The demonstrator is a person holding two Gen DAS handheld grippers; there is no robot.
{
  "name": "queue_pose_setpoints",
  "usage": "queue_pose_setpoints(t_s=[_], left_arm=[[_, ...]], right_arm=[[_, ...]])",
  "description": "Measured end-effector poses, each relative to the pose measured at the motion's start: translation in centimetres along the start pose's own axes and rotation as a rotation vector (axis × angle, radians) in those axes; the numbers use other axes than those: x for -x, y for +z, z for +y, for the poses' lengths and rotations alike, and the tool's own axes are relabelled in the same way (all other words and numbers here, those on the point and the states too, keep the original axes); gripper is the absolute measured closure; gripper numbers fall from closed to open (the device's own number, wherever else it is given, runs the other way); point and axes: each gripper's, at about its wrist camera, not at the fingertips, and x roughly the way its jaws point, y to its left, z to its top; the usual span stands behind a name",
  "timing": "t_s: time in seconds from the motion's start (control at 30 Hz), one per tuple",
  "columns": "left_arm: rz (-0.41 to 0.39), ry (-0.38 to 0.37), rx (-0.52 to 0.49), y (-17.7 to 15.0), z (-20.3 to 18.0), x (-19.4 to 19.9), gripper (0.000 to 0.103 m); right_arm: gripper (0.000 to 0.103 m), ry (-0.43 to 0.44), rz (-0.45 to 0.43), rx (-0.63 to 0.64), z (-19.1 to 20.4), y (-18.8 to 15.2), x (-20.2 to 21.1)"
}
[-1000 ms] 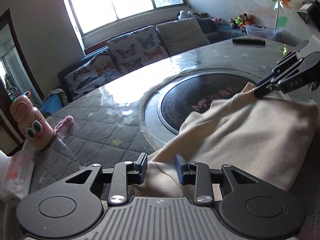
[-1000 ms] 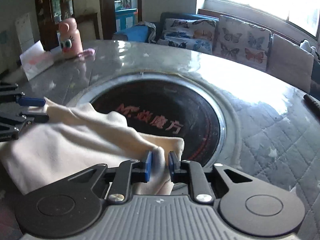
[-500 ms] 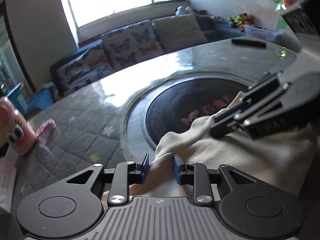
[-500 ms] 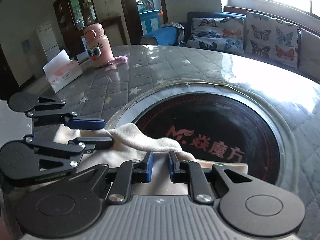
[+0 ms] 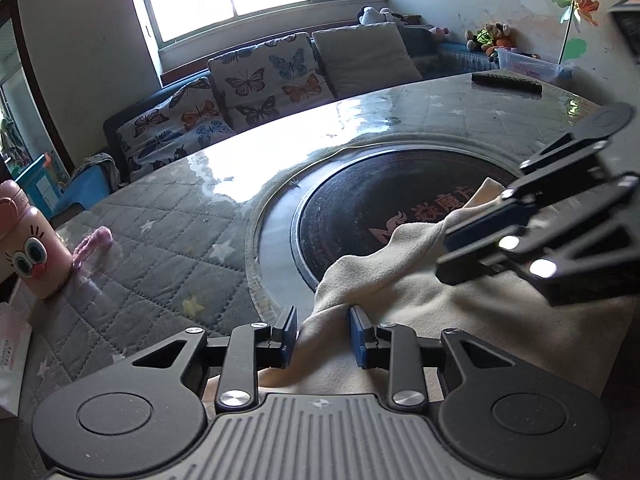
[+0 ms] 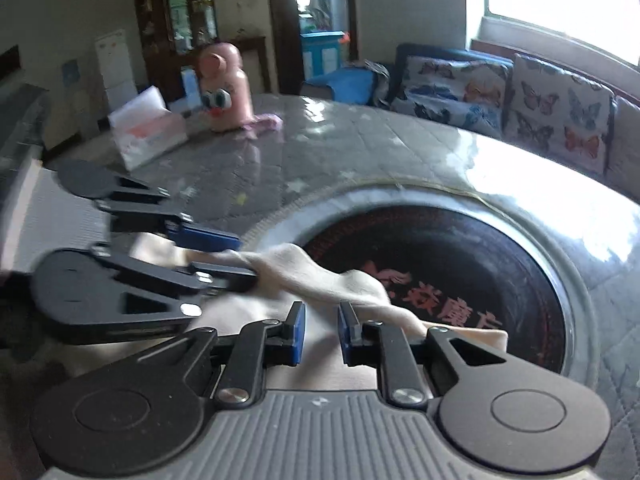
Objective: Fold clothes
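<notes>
A cream garment (image 5: 460, 320) lies on the round table, partly over the black round hob (image 5: 360, 208) in its middle. My left gripper (image 5: 323, 334) is shut on a bunched fold at the garment's edge. Close on the right, my right gripper (image 5: 444, 254) pinches the same edge. In the right wrist view the right gripper (image 6: 322, 330) is shut on the cream garment (image 6: 320, 276), and the left gripper (image 6: 236, 258) holds it just to the left. A short ridge of cloth sags between the two grippers.
A pink cartoon bottle (image 5: 28, 248) with a pink strap (image 5: 92, 244) stands at the table's left, beside a tissue box (image 6: 148, 132). A dark remote (image 5: 506, 80) lies at the far right edge. The grey quilted table cover (image 5: 168, 264) surrounds the hob. A sofa stands behind.
The two grippers have come close together, each still holding the garment. The cloth edge that stretched between them is now a short bunched ridge.
</notes>
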Motion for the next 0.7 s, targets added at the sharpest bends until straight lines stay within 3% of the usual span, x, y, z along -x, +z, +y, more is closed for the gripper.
queue_pose_setpoints(t_s=[0.23, 0.43, 0.7], left_arm=[[-0.001, 0.008, -0.007, 0.0, -0.1, -0.1, 0.07], [-0.01, 0.021, -0.014, -0.2, -0.5, 0.0, 0.07], [-0.056, 0.048, -0.011, -0.5, -1.0, 2.8, 0.07]], right_arm=[[0.084, 0.055, 0.04, 0.13, 3.5, -1.6, 1.2], [0.083, 0.009, 0.03, 0.266, 6.3, -4.1, 3.2], [0.083, 0.043, 0.034, 0.179, 6.0, -5.1, 5.2]])
